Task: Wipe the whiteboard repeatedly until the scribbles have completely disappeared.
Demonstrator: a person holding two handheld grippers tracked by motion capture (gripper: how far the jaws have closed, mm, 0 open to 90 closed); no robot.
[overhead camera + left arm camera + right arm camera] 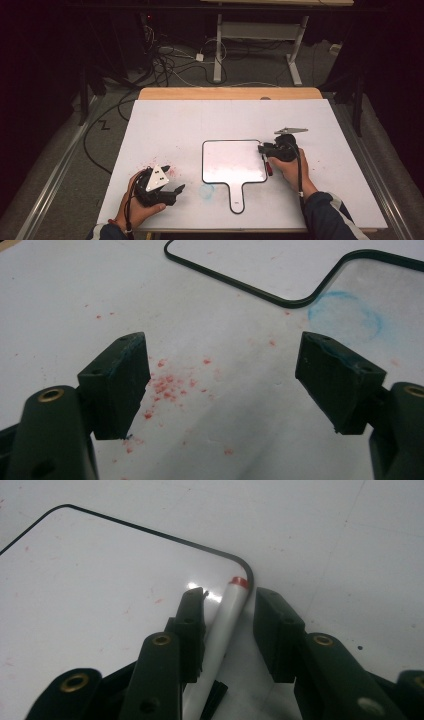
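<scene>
White marker [222, 630] with red end lying on the small whiteboard [235, 160] at its right edge, between the parted jaws of the right gripper [230, 625], pads slack. Left gripper [222, 385] resting wide open, holding nothing, above red-speckled table [165, 125].

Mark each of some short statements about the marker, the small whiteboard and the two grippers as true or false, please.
1. The marker lies between the jaws of the right gripper. True.
2. The left gripper holds the marker. False: its jaws stand wide open with nothing between them.
3. The whiteboard has a handle that points toward the person. True.
4. The whiteboard is covered with blue writing. False: it is nearly blank; a blue smear is on the table beside it.
5. Red specks lie under the left gripper. True.
</scene>
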